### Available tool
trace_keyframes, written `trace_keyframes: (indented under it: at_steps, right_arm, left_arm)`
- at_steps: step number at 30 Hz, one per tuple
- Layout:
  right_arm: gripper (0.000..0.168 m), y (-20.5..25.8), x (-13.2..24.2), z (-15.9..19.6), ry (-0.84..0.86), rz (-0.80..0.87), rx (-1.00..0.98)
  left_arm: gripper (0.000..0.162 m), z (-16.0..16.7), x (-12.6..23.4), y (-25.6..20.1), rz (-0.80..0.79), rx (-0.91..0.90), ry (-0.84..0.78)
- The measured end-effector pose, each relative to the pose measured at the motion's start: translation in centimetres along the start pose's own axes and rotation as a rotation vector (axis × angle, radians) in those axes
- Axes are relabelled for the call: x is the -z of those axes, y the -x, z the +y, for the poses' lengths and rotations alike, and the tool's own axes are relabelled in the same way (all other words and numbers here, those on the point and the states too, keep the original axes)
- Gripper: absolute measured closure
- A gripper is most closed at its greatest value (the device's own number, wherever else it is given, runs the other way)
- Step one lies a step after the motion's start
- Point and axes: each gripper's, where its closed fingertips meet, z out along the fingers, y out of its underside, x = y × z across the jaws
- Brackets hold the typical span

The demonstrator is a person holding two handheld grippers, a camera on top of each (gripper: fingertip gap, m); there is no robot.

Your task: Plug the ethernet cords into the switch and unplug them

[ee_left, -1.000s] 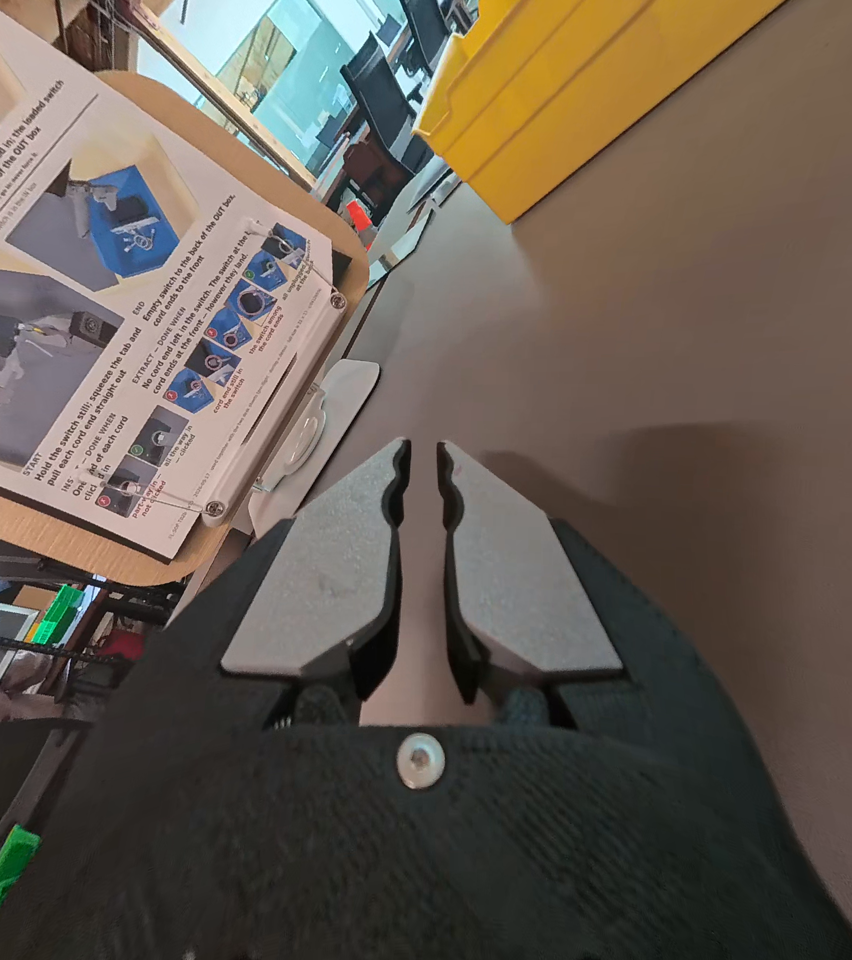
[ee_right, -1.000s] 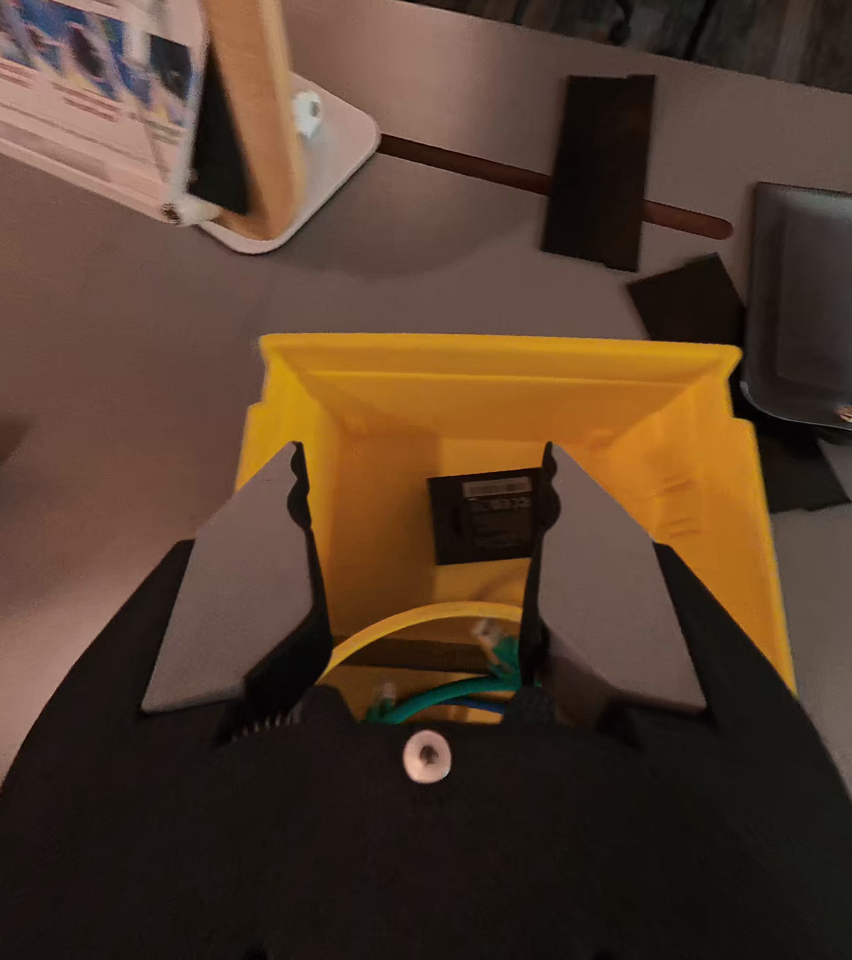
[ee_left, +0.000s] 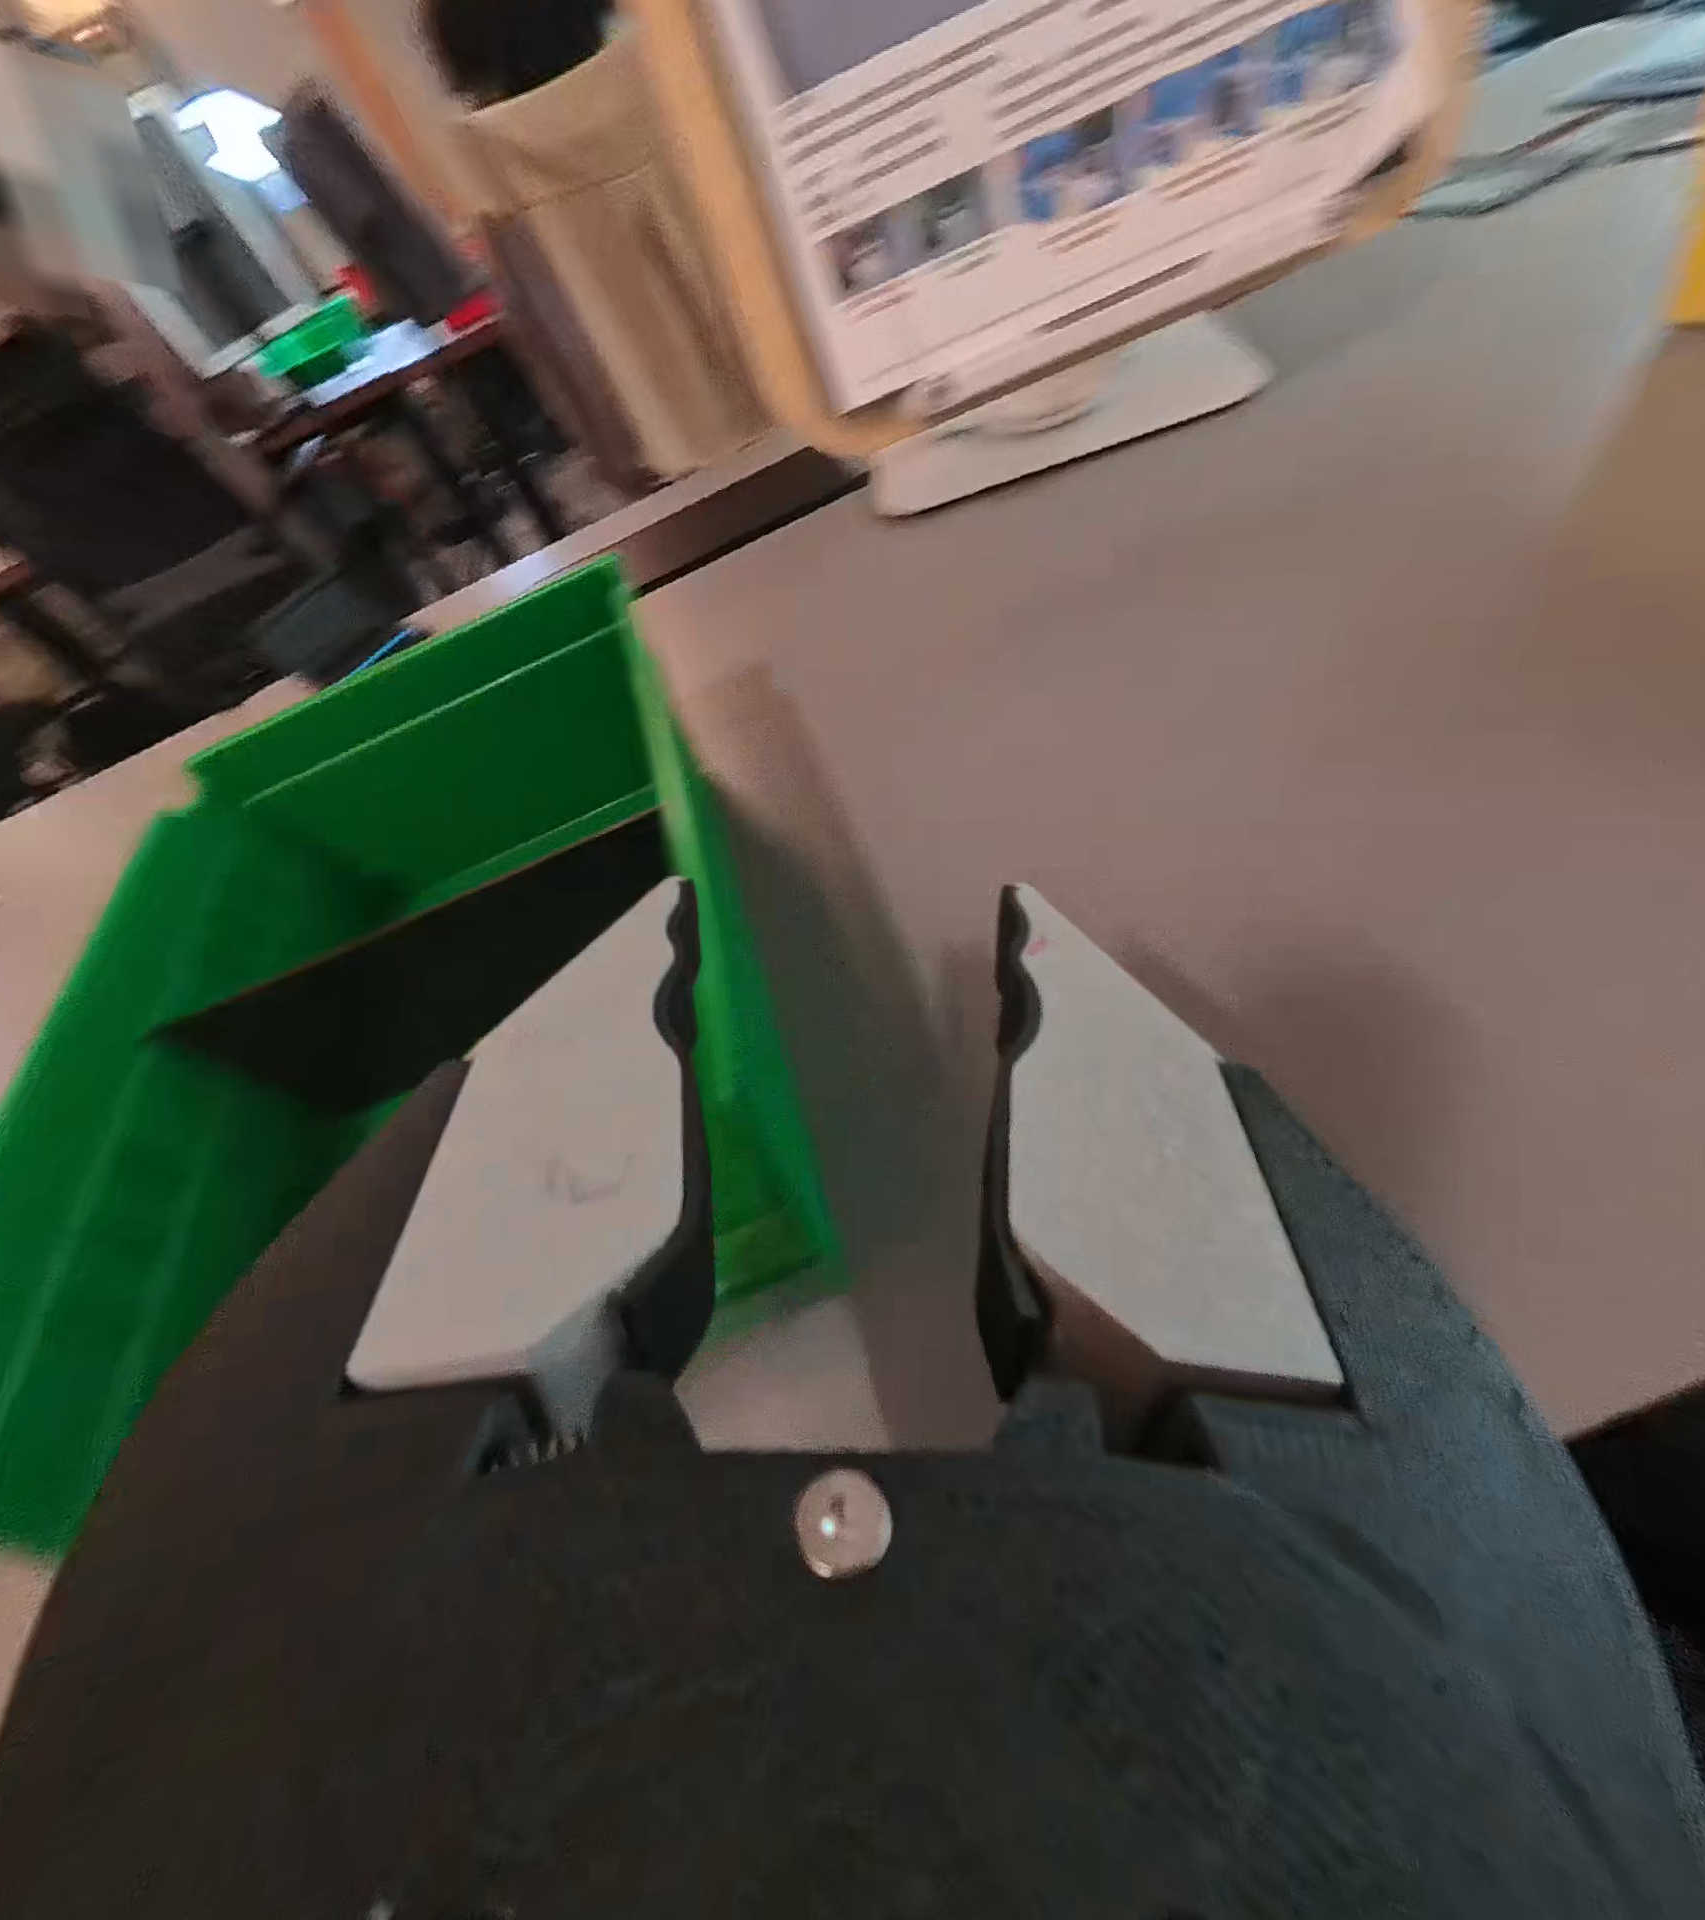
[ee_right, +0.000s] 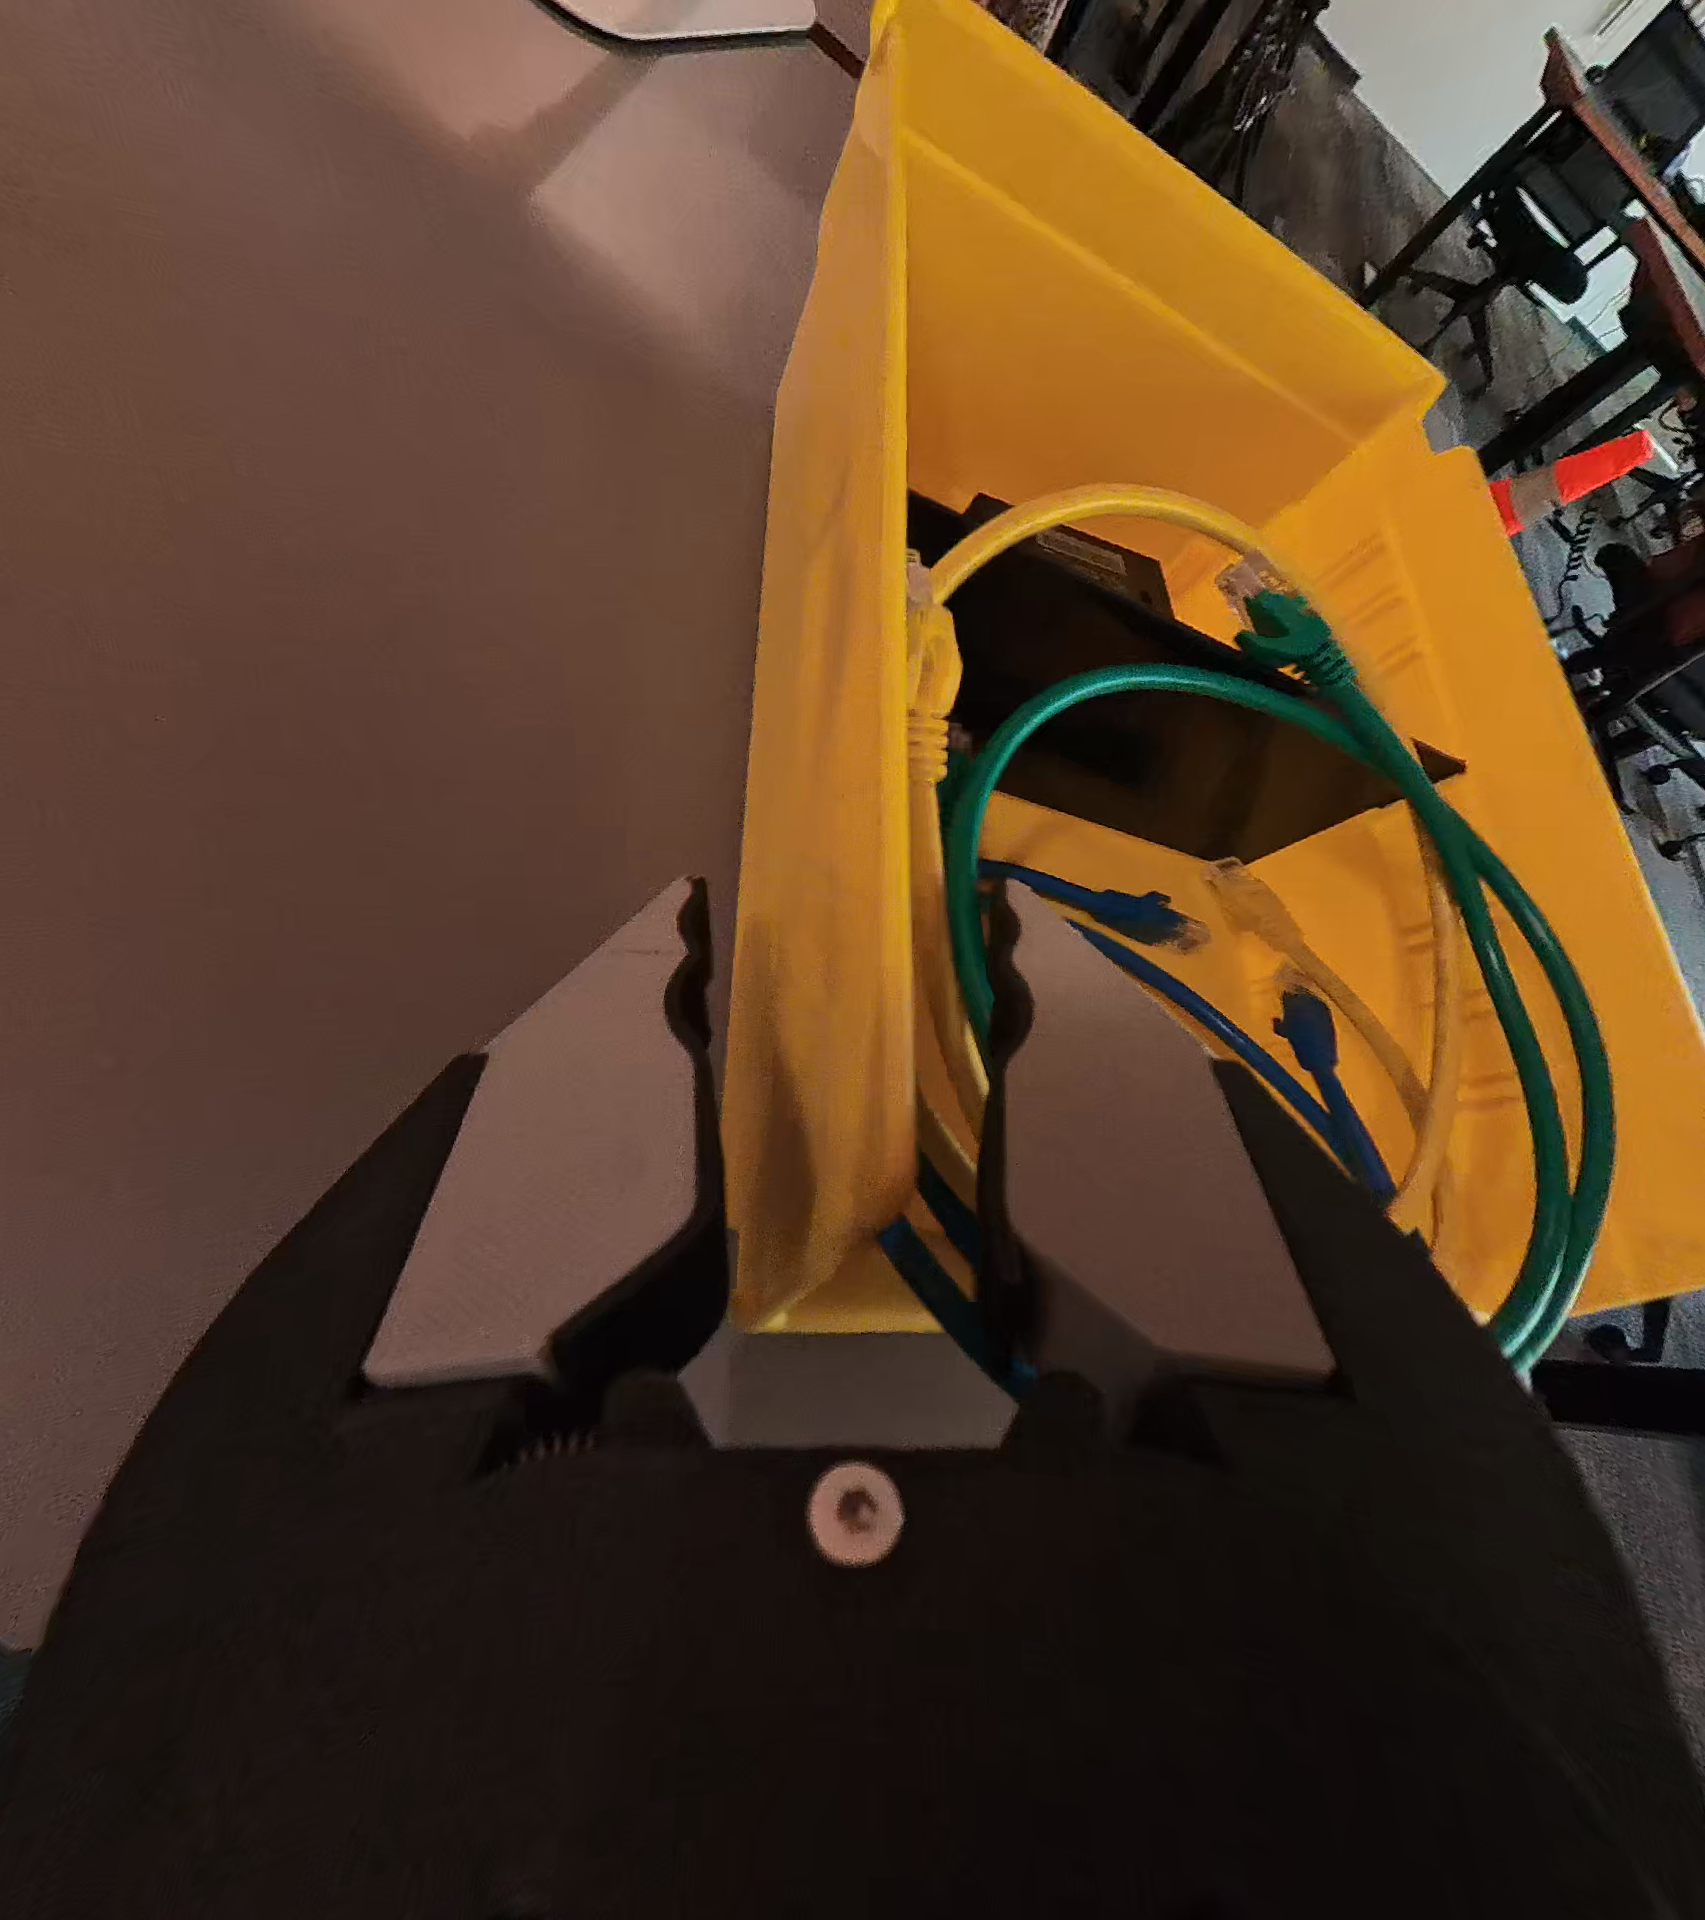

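Two bins, three cords, one switch
Right gripper [ee_right: 853,940] jaws wide, straddling yellow bin [ee_right: 827,727] wall; inside: yellow cord [ee_right: 1087,509], green cord [ee_right: 1513,894], blue cord [ee_right: 1243,1029], black switch [ee_right: 1087,623]; left gripper [ee_left: 843,935] jaws wide, empty, beside green bin [ee_left: 412,769] on table [ee_left: 1347,727].

We can read no writing here. In the left wrist view, the instruction board [ee_left: 1066,177] standing on the counter [ee_left: 1347,727] carries dark text lines and small coloured photographs, but motion blur smears them past reading. In the right wrist view, the black switch [ee_right: 1087,613] lying in the yellow bin [ee_right: 827,727] bears a small pale label [ee_right: 1076,549] near its far edge; its print is too small for us to make out. We find no other signs or numbers.
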Motion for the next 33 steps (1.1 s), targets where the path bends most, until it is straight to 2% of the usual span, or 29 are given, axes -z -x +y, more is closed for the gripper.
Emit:
trace_keyframes:
  at_steps: [1, 3, 4, 6, 8, 11, 14, 18, 20, 23, 27, 29, 31, 33]
  right_arm:
    - [0.134, -0.1, 0.0, -0.1, 0.003, 0.017, 0.004]
    - [0.141, -0.1, -0.1, -0.2, 0.017, 0.012, 0.004]
    - [0.142, 0.0, -0.2, -0.3, 0.025, -0.001, -0.005]
    - [0.145, 0.3, -0.3, -0.4, 0.033, -0.007, -0.013]
    - [0.146, 0.9, -0.3, -0.8, 0.046, 0.001, -0.017]
    - [0.147, 2.8, 0.0, -1.8, 0.057, -0.028, -0.062]
    - [0.148, 5.7, 0.6, -3.5, 0.025, -0.029, -0.086]
    - [0.148, 11.3, 1.7, -6.3, 0.015, -0.051, -0.108]
    - [0.148, 14.6, 2.2, -8.3, 0.0, -0.102, -0.153]
    - [0.143, 20.5, 2.6, -12.0, -0.034, -0.176, -0.117]
    - [0.143, 29.1, 2.2, -19.4, -0.122, -0.274, -0.154]
    - [0.137, 33.9, 2.3, -23.8, -0.173, -0.334, -0.164]
    - [0.122, 38.2, 3.3, -28.1, -0.238, -0.378, -0.122]
    - [0.121, 41.3, 4.7, -31.5, -0.295, -0.409, -0.08]
  left_arm:
    - [0.104, 0.9, 0.3, 1.7, -0.059, 0.007, 0.016]
    - [0.103, 2.8, 0.1, 4.3, -0.151, 0.011, 0.047]
    - [0.102, 3.9, -0.5, 4.5, -0.137, 0.032, 0.081]
    - [0.103, 5.3, -2.2, 2.9, -0.01, 0.107, 0.137]
    - [0.139, 5.7, -3.7, 2.4, 0.028, 0.05, 0.138]
    - [0.157, 5.8, -4.4, 4.3, -0.08, 0.032, 0.148]
    - [0.156, 5.8, -4.1, 5.5, -0.056, 0.012, 0.094]
    - [0.157, 5.3, -3.0, 8.6, -0.144, 0.008, 0.023]
    - [0.157, 4.2, -2.0, 9.8, -0.169, -0.01, -0.006]
    - [0.157, 1.6, 0.2, 11.2, -0.174, -0.003, -0.077]
    - [0.157, -0.7, 3.3, 12.1, -0.208, 0.024, -0.144]
    - [0.157, -1.2, 4.4, 12.7, -0.226, 0.029, -0.164]
    - [0.157, -1.5, 5.4, 13.6, -0.246, 0.034, -0.189]
    - [0.157, -1.6, 6.2, 14.6, -0.264, 0.053, -0.213]
